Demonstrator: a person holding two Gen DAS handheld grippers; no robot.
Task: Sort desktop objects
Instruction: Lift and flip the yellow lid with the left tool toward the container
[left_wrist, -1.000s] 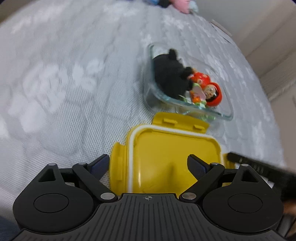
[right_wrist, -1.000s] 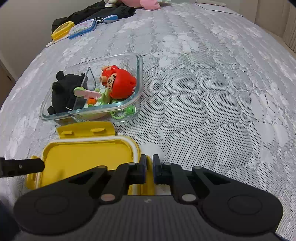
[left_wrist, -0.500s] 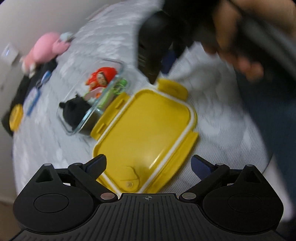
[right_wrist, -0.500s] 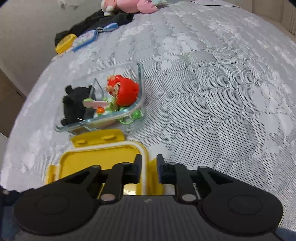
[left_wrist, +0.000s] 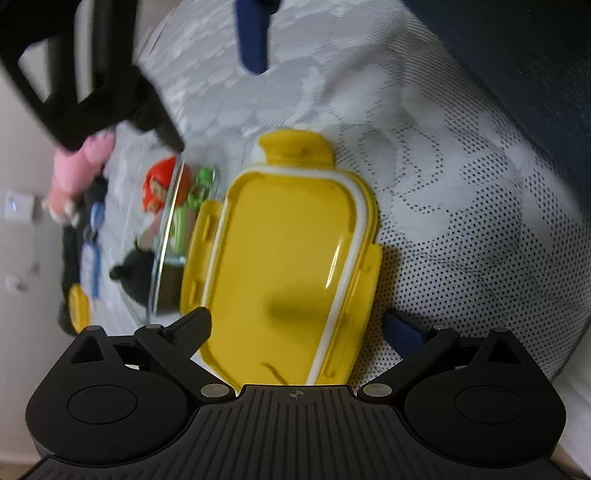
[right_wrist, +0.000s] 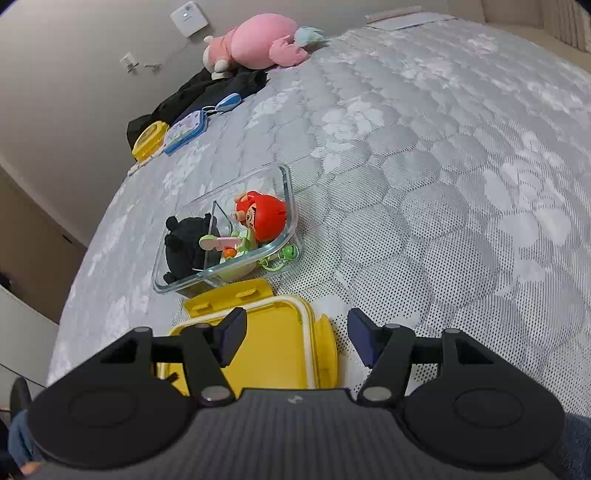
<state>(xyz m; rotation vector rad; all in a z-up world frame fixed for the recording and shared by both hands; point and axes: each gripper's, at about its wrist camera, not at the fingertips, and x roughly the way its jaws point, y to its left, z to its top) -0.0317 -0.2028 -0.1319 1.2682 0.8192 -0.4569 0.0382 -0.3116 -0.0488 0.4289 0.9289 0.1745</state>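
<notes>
Lid ready for pickup beside the packed glass box

Yellow lid (right_wrist: 273, 343) lies flat just beside the glass box (right_wrist: 288, 206); left gripper (left_wrist: 297, 325) gapes wide around it, right gripper (right_wrist: 295, 338) opening, pads clear; grip opposite edges squarely, lift level.

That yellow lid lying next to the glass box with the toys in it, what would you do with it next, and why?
Probably close the left gripper on the yellow lid. The lid lies flat on the mattress beside the glass box, which already holds the toys and is uncovered. The left jaws stand wide on either side of the lid, while the right gripper is opening with only the lid's corner between its pads.
</notes>
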